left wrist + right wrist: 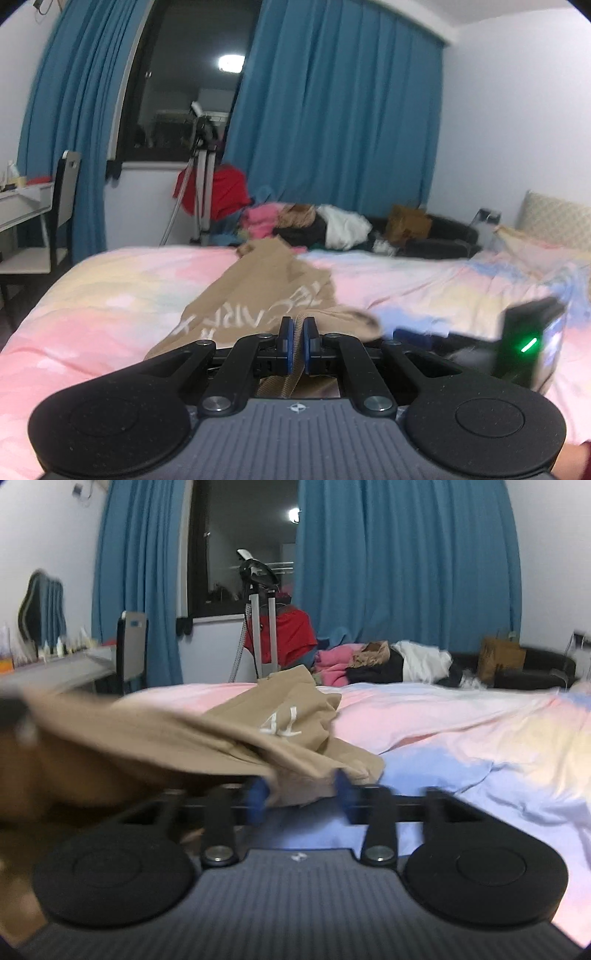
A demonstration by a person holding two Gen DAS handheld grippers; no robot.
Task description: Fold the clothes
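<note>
Two grippers work over a tan garment (258, 291) that lies along a bed with a pastel pink, yellow and blue cover (110, 295). White lettering shows on the garment's upper face. In the left wrist view, the left gripper (298, 328) has its blue fingers (285, 332) pressed nearly together on a ribbed tan edge of the garment, which passes between them and runs back under the gripper. In the right wrist view, the right gripper (301, 788) is blurred; its fingers (256, 794) stand partly apart with a fold of the tan garment (258, 734) lying between them, and whether the pads press on it cannot be told. Beyond the bed, a pile of mixed clothes (314, 221) rests near blue curtains (332, 110).
</note>
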